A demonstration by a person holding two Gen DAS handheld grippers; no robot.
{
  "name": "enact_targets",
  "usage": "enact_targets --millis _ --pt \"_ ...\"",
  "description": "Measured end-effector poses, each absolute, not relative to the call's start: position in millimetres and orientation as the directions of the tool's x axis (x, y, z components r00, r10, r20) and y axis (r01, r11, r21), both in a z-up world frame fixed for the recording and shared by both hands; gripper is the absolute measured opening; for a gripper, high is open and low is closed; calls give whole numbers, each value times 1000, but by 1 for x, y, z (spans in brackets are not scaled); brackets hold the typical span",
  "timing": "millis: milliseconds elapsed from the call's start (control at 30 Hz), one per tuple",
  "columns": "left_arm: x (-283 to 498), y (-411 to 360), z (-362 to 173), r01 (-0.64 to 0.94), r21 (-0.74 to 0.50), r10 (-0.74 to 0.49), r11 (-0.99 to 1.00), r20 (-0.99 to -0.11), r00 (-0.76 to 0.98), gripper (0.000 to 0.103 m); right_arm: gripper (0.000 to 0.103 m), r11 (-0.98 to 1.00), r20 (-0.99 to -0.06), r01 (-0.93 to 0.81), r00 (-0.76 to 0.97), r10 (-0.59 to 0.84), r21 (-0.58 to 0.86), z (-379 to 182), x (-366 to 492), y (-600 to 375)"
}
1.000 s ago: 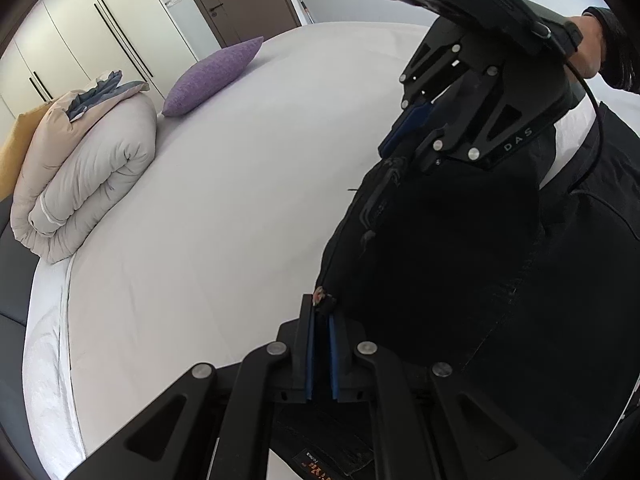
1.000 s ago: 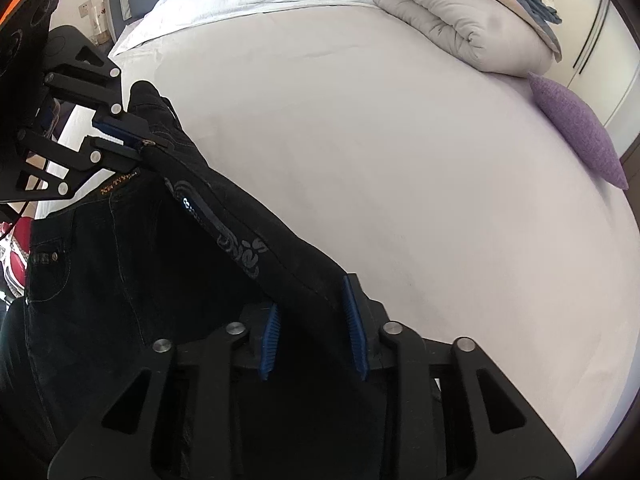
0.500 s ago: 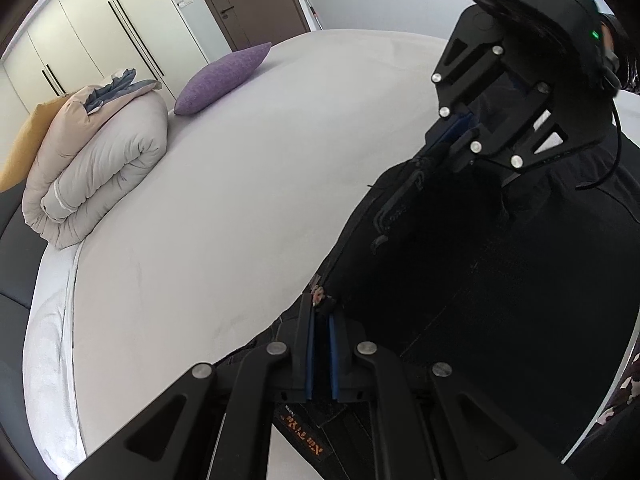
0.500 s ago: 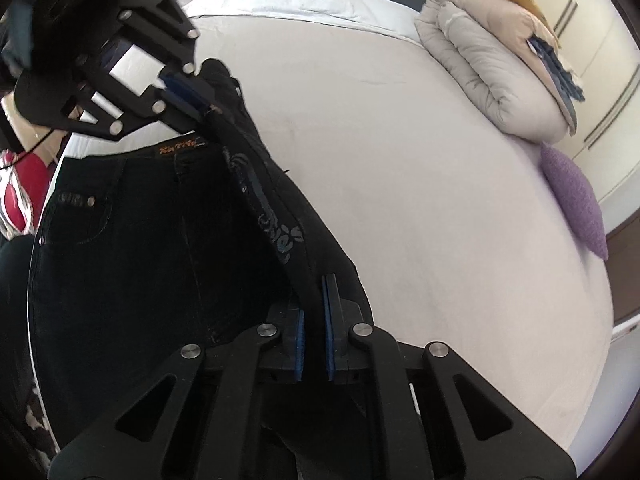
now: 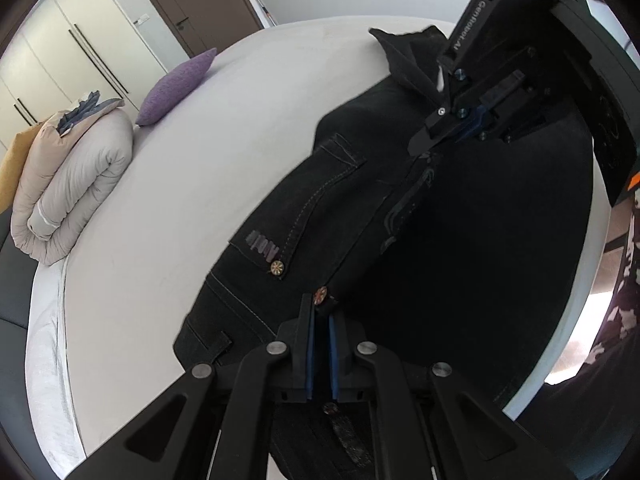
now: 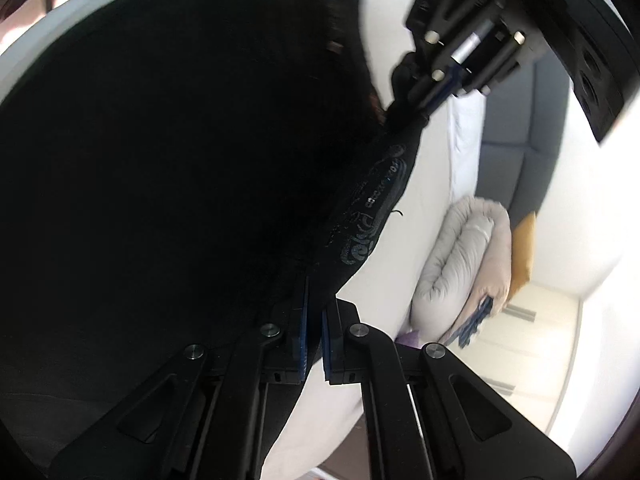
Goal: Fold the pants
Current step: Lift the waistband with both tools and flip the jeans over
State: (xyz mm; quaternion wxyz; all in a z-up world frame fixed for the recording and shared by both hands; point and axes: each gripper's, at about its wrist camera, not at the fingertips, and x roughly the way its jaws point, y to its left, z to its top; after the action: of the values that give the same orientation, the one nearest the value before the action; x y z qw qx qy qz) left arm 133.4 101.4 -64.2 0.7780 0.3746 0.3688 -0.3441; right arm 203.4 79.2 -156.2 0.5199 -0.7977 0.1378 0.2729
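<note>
Black pants lie across the white bed, a stitched pocket and a metal button facing up. My left gripper is shut on the waistband beside a second button. My right gripper shows at the upper right, held by a hand and pinching the pants' far edge. In the right wrist view the picture is rolled sideways. There the pants fill the left, and the right gripper is shut on a fold with grey embroidery. The left gripper clamps the same edge further along.
A rolled grey and beige duvet and a purple pillow lie at the far side of the bed. White wardrobes and a brown door stand behind. A patterned sleeve is at the right, past the bed's edge.
The right jaws closed on the pants' edge and that gripper rolled sideways. Both grippers carried the fabric across the bed, and the pocket side now faces up.
</note>
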Motion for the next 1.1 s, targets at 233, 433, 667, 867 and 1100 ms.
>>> enact_targets --millis 233,433,667,867,1100 --pt "95 109 -92 844 297 -239 446 -870 432 5 4 -542 -620 -492 781 71 -681 -200 146 90" --pt "81 127 -103 848 273 -211 454 -892 400 3 4 -573 -649 -499 757 76 -649 -214 114 102" --pt "66 134 -107 846 266 -216 462 -891 399 3 4 -548 -663 -531 746 58 -646 -214 96 107" --pt "75 136 -109 840 261 -213 476 -892 398 4 4 -538 -649 -534 760 33 -652 -216 79 130" --pt "87 146 -112 819 245 -219 518 -888 405 9 5 -521 -638 -540 770 11 -661 -217 75 143"
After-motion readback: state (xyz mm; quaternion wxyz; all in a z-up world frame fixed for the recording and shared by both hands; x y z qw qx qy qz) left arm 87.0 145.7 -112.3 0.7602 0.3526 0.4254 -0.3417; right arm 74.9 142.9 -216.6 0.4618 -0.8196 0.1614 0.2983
